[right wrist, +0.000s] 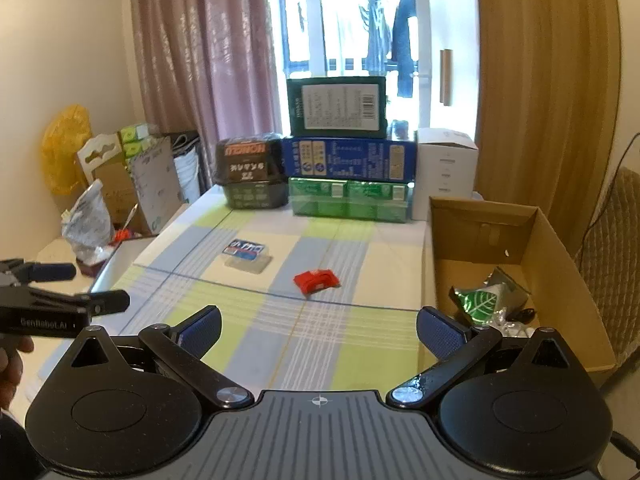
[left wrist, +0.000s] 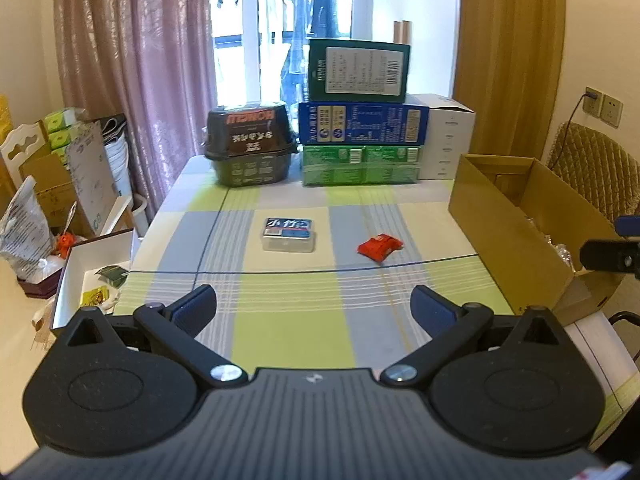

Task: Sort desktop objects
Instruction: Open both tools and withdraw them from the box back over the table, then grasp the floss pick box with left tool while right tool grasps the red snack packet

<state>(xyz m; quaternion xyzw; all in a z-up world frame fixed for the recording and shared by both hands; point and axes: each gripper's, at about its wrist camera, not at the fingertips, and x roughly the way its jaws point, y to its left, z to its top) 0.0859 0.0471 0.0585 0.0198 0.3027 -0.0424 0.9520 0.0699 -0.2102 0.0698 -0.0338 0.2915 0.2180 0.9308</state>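
tablecloth is a green, blue and cream check with thin lines, red packet near the middle, clear case with a blue label, brown box at the right edge, dark green, blue and light green cartons stacked at the far edge

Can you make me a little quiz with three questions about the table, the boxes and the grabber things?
1. Where is the red packet?
A. on the tablecloth
B. inside the cardboard box
C. on top of the stack

2. What colour is the top box of the stack?
A. yellow
B. dark green
C. pink

3. How are the left gripper jaws?
A. shut on the packet
B. shut on nothing
C. open

Answers: 1 A, it lies on the checked tablecloth. 2 B, dark green with a white label. 3 C, the jaws stand wide apart, empty.
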